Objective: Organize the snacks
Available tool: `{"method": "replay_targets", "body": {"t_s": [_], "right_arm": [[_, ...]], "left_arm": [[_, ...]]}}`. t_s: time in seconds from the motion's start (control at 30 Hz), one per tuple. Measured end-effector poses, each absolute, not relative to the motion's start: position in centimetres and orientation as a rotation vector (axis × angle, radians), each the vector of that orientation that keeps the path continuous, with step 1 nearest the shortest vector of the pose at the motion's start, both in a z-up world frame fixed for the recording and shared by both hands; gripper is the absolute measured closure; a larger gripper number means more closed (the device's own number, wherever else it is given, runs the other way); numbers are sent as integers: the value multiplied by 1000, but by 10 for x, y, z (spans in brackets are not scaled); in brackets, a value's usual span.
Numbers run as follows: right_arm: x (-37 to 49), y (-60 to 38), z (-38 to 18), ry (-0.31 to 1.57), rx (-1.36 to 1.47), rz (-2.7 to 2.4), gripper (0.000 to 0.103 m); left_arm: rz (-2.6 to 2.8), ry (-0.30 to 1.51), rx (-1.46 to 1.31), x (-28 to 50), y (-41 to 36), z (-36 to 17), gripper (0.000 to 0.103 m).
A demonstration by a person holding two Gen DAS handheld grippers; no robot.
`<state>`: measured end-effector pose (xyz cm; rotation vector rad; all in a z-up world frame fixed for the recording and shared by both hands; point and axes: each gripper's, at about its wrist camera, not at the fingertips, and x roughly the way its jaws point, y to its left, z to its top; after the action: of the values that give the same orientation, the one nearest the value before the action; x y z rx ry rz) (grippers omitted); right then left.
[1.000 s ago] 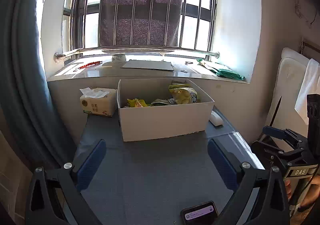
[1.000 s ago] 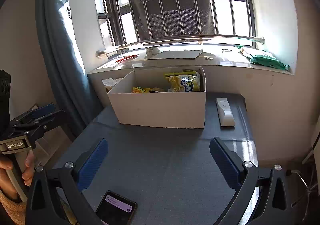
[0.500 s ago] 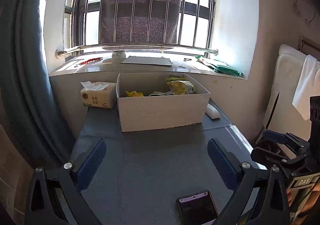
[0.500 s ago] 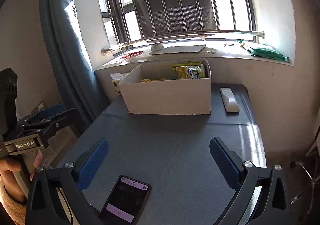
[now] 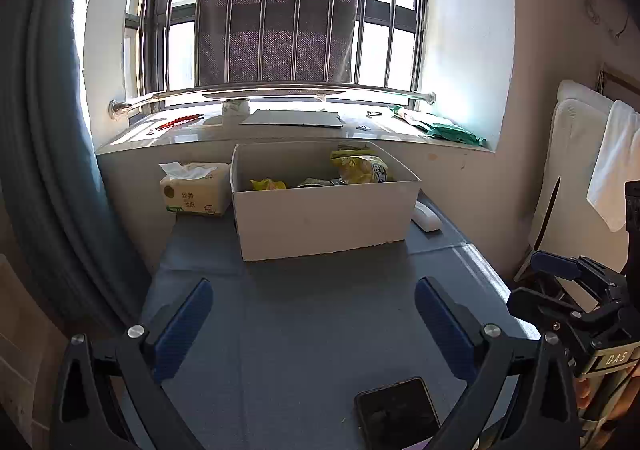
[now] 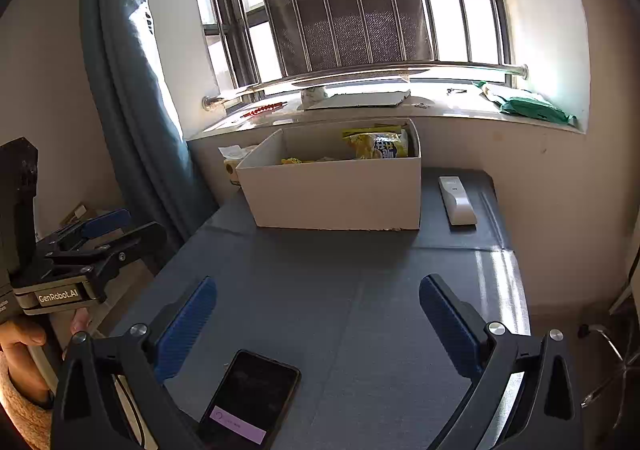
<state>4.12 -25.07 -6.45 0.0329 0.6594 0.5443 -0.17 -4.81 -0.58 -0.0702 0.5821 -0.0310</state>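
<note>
Nearest: left claw and right claw, both spread wide, empty, drawn back from white box versus a second ago. Phone near side of box, well apart, screen now mostly dark. Judgement: retreat with nothing held suggests sorting finished or paused. Grey table bare before box. Snacks inside box, yellow bags at its rear. Tissue pack left of box, white remote right. Beyond box: windowsill, barred window, blue curtain.

Both wrist views face the box (window behind).
</note>
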Motion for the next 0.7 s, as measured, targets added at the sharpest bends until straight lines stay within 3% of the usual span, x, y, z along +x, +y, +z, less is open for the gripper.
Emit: {"method": "replay_targets", "body": {"t_s": [0.7], "right_arm": [[40, -250, -65, 663, 40, 555, 0]], "left_arm": [[-25, 584, -60, -1, -49, -7, 0]]}}
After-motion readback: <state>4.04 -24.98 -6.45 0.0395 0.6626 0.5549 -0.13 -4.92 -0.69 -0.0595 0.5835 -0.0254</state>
